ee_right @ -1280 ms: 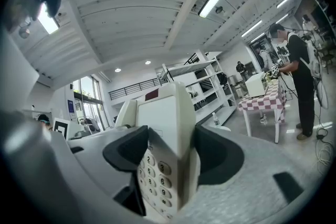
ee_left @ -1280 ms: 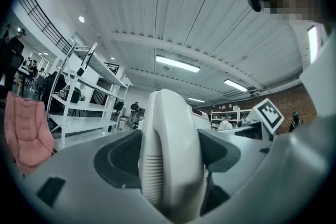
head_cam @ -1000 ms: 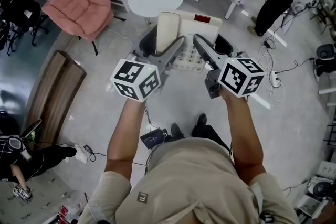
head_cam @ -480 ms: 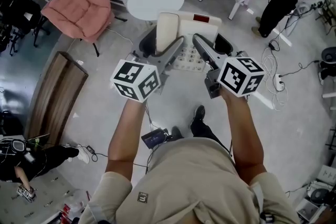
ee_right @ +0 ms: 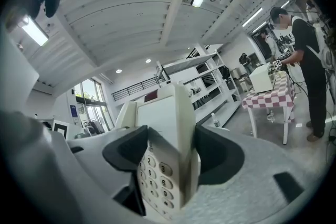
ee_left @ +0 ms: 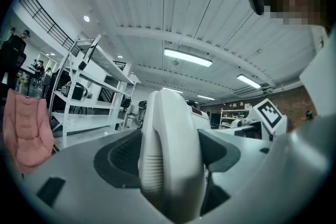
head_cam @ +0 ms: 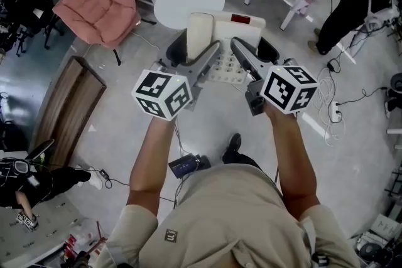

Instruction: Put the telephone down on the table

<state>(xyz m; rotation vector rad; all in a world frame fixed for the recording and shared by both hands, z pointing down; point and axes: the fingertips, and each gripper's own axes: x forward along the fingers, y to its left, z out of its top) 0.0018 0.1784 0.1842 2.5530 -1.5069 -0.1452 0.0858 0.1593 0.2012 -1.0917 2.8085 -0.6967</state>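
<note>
Left gripper [head_cam: 195, 54]: my fingers [ee_left: 118, 157] pinch the ribbed cream handset [ee_left: 170, 155] on its side of the set, which I judge keeps it from slipping off its cradle.
Right gripper [head_cam: 254, 54]: my fingers [ee_right: 126, 152] clamp the opposite edge by the keypad [ee_right: 157, 176]; two holds keep the load level.
Cream desk telephone [head_cam: 233, 31]: in the air between both grippers, keypad up, over the grey floor [head_cam: 113, 135], not yet set down.
Round white counter [head_cam: 186, 2]: ahead, beyond the telephone; I judge it the landing place.

Beige short-sleeved shirt [head_cam: 232, 223] (small square patch [head_cam: 171, 236] on the chest); dark shoe [head_cam: 232, 144] behind the grey right tongs [head_cam: 251, 50].
</note>
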